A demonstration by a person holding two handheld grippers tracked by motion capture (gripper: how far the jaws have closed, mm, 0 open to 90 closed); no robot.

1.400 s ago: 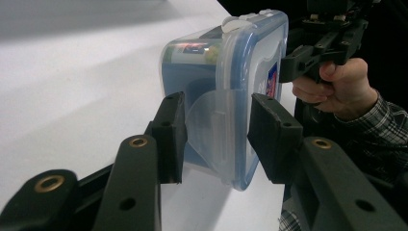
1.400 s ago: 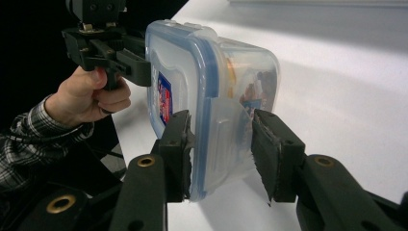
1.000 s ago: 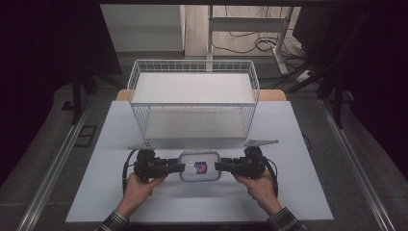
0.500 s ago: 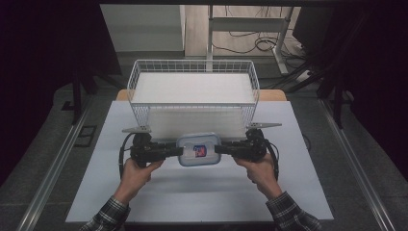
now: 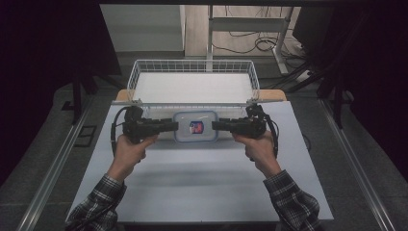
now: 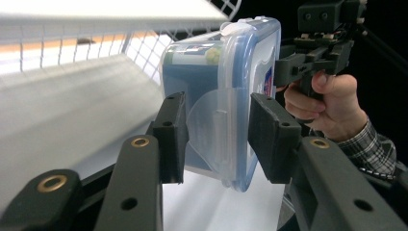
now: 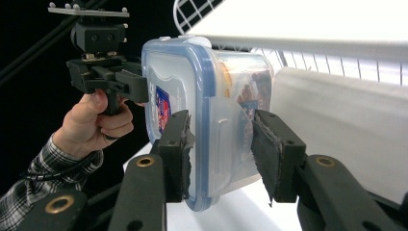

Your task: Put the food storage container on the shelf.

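Two grippers, left [image 5: 174, 126] and right [image 5: 215, 126], are pinching our lidded container [image 5: 195, 126] by its ends, airborne near the wire basket [image 5: 137, 77]; uneven lifting risks clipping its rim.

The box [image 5: 195, 126] label print is too small to read from the high view. In the left gripper view the side flap [image 6: 215, 130] and pads [image 6: 172, 137] cover the box's near end. Box contents are blurred behind the wall in the right gripper view. The sleeves [image 5: 292, 204] are cut off at the bottom edge.
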